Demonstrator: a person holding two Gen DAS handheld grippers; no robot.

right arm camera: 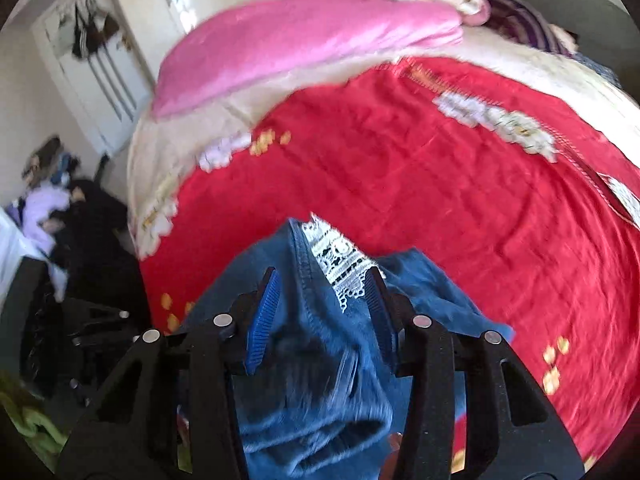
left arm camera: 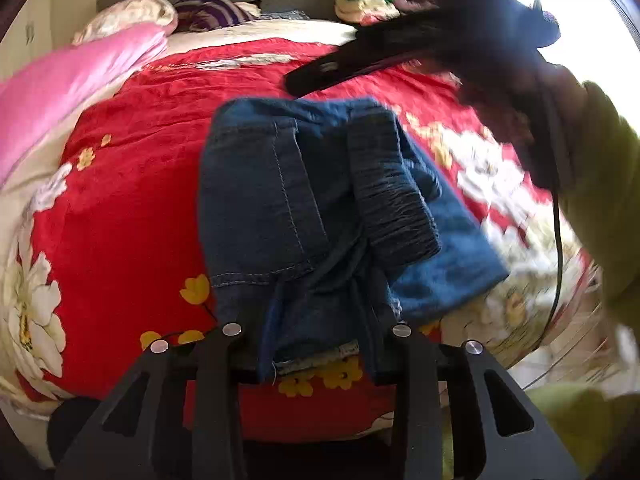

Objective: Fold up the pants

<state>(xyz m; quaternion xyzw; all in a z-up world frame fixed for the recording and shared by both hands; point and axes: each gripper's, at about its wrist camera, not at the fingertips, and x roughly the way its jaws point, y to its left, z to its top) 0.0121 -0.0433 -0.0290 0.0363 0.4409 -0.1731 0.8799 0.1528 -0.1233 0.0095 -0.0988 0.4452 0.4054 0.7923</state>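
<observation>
Blue denim pants (left arm camera: 300, 200) lie folded into a bundle on a red floral blanket (left arm camera: 132, 208). My left gripper (left arm camera: 316, 320) reaches in at their near edge; the denim drapes over its fingertips and bunches between them, so it is shut on the cloth. In the right wrist view my right gripper (right arm camera: 320, 304) has its blue pads pressed on a thick fold of the pants (right arm camera: 320, 368), beside a white lace trim (right arm camera: 340, 260). From the left wrist the right gripper (left arm camera: 316, 74) is a dark blur over the pants' far edge, held by a green-sleeved hand (left arm camera: 600, 200).
A pink pillow (right arm camera: 300, 40) and striped bedding (right arm camera: 532, 24) lie at the head of the bed. Folded clothes (left arm camera: 368, 4) are stacked at the far corner. A black cable (left arm camera: 560, 240) hangs at the right. Beside the bed are a white door (right arm camera: 100, 60) and clothes on the floor (right arm camera: 60, 208).
</observation>
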